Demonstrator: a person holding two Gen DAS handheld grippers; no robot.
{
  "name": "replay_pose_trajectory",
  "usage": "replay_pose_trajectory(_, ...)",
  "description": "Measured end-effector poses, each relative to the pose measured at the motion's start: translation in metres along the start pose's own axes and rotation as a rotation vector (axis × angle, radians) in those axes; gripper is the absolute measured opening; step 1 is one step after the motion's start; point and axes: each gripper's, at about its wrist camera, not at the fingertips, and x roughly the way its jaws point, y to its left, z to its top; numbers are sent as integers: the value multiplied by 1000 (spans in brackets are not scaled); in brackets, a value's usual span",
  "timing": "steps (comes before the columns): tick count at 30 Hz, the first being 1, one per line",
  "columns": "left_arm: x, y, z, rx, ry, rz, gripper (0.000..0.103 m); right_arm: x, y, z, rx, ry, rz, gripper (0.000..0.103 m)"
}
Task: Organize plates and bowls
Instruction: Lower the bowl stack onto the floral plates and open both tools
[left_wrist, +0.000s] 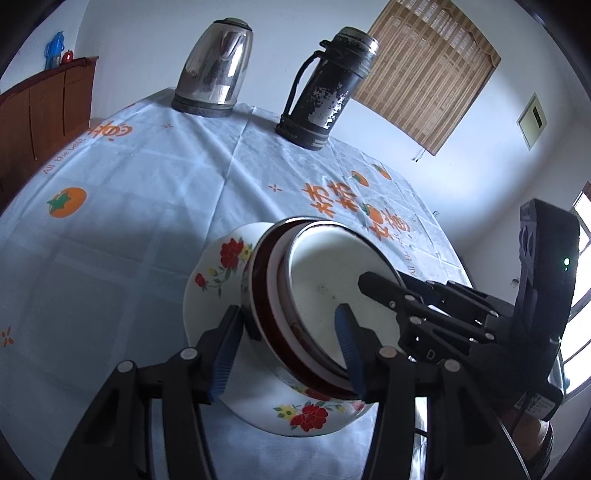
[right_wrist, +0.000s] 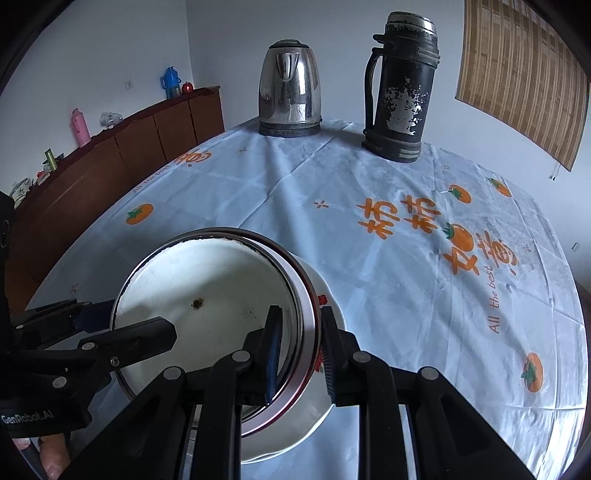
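The left gripper (left_wrist: 286, 347) reaches in low from the near edge of the table, its two blue-padded fingers (left_wrist: 225, 354) straddling the near rim of the nested bowls (left_wrist: 317, 295): one pad lies against the flowered outer wall, the other sits inside on the white enamel, so the tongs are clamped on the stack's wall with only its thickness between them. The right gripper (right_wrist: 299, 350) comes in from the opposite side at a similar low angle and does the same on its side of the rim, one blue pad (right_wrist: 274, 354) inside the inner bowl and the other finger pressed on the outside, jaws narrowed to the wall's width. In each wrist view the other gripper's black linkage shows beside the stack, and a bit of the person's hand (right_wrist: 51, 458) appears under the left tool in the right wrist view. The stack itself is a white enamel bowl with a dark rim and a small chipped spot in its base, set inside a red-banded one, both inside a larger white bowl with red flowers (left_wrist: 229, 258); whether it rests on the cloth or is raised off it I cannot tell. Around it spreads the pale blue tablecloth (right_wrist: 369, 295) printed with orange fruit and characters. At the far edge stand a steel kettle (right_wrist: 290, 88) and, just beside it, a worn black thermos (right_wrist: 400, 88). A brown wooden sideboard (right_wrist: 110, 162) runs along the wall, and a bamboo blind (right_wrist: 524, 74) hangs behind.
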Motion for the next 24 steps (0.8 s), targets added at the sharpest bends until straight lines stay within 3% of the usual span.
replay_pose_trajectory(14,-8,-6,-2,28,-47,31,56,0,6,-7,-21,-66,-20,25)
replay_pose_trajectory(15,-10,-6,-2,31,-56,28,58,-1,7,-8,-26,-68,-21,28)
replay_pose_trajectory(19,-24,-13,-3,67,-121,52,71,-13,10,-13,-44,-126,-14,57)
replay_pose_trajectory(22,-39,-19,-3,115,-206,87,77,-32,7,-16,-23,-224,-9,58)
replay_pose_trajectory(24,-46,-23,-3,142,-259,110,83,-43,6,-20,-17,-298,-14,65)
